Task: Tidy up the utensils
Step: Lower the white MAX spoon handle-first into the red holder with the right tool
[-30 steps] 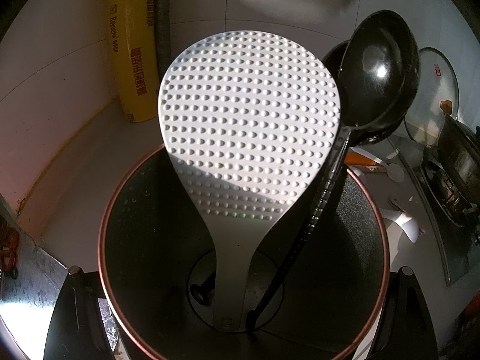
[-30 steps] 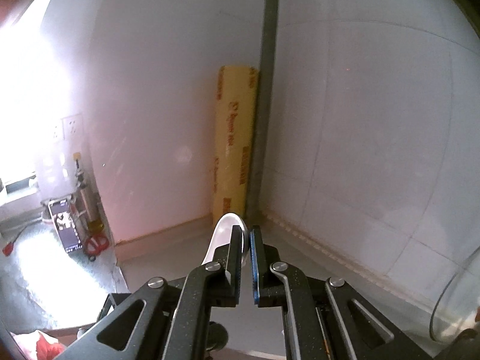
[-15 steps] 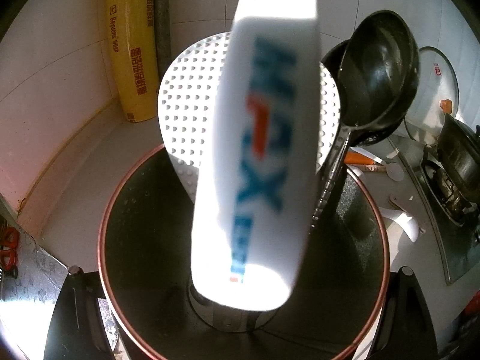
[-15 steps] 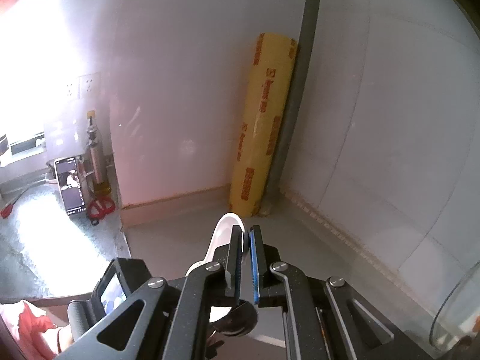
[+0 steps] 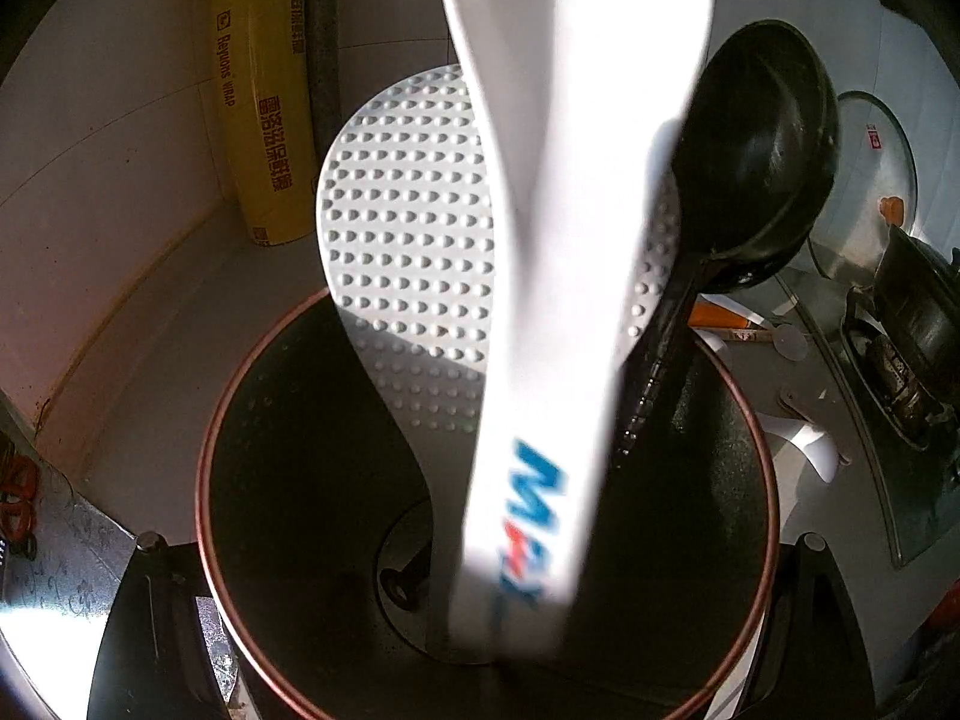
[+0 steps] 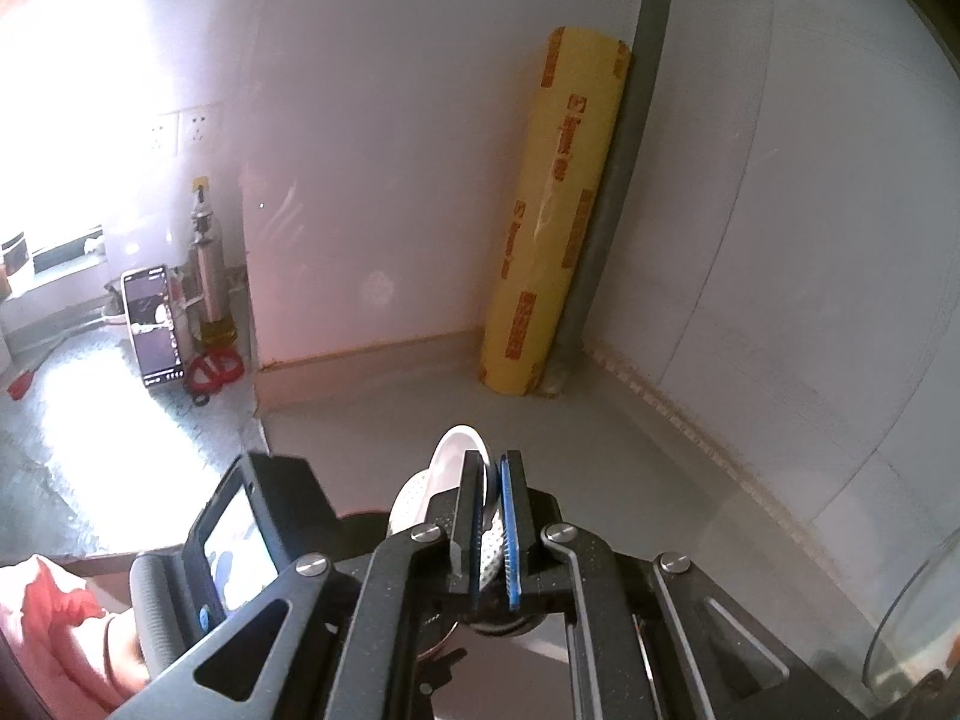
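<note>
Our right gripper is clamped on the bowl end of a white spoon, the blue pads pinching its thin rim so that the handle hangs down and away from us; our left gripper steadies the holder pot between its jaws, though only the black finger stubs show at either side of the rim, so we cannot say for certain that the pads bear on the wall. The spoon's handle, printed with blue and red letters, reaches down into the mouth of the pot, its tip low inside, just in front of the dimpled white rice paddle and beside the black ladle, both already standing there. We judge the spoon light, stiff and rather slick, probably melamine or ceramic, so a pinch on the curved bowl edge could let it swivel or slide; a hold across the flat of the handle would be surer, but here a simple release should drop it home. The copper-coloured rim leaves free room on the near left side, while the right is taken up by the ladle's shaft. Beyond the pot the counter is bare up to the corner, where a yellow roll of wrap leans against the tiled wall; a stove sits off to the right
</note>
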{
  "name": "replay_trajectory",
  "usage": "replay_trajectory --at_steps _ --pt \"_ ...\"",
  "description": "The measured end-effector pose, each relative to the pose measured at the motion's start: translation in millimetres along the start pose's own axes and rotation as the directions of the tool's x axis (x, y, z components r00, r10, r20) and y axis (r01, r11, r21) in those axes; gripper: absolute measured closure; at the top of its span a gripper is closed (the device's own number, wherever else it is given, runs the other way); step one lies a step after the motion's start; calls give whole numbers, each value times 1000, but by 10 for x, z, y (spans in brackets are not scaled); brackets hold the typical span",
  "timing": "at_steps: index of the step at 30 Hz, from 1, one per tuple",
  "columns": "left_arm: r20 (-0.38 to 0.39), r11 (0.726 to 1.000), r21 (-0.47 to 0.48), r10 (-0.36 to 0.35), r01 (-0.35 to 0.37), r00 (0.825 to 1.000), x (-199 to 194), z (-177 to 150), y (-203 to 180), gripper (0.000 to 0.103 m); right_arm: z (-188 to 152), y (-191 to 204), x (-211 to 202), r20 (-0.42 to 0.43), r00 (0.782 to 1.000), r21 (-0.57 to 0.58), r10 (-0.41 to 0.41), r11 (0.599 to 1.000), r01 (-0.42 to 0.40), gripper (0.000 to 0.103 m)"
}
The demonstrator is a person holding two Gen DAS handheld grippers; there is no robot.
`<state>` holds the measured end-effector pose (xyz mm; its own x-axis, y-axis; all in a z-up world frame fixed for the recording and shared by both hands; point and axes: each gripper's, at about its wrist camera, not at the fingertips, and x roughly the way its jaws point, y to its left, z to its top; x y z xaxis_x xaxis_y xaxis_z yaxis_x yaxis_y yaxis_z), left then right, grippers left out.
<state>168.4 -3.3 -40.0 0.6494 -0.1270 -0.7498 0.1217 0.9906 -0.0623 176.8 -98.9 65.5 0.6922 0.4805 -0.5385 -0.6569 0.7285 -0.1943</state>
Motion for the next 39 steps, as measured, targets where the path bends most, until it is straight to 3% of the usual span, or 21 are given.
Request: replay_trajectory --at_steps 20,39 --pt "-1 1000 2 -2 2 1000 -1 8 12 13 -79 -50 -64 -26 998 58 57 997 -56 90" --pt "11 1000 5 14 -14 1000 -87 -8 49 13 -176 -366 -306 17 1000 177 13 984 -16 90"
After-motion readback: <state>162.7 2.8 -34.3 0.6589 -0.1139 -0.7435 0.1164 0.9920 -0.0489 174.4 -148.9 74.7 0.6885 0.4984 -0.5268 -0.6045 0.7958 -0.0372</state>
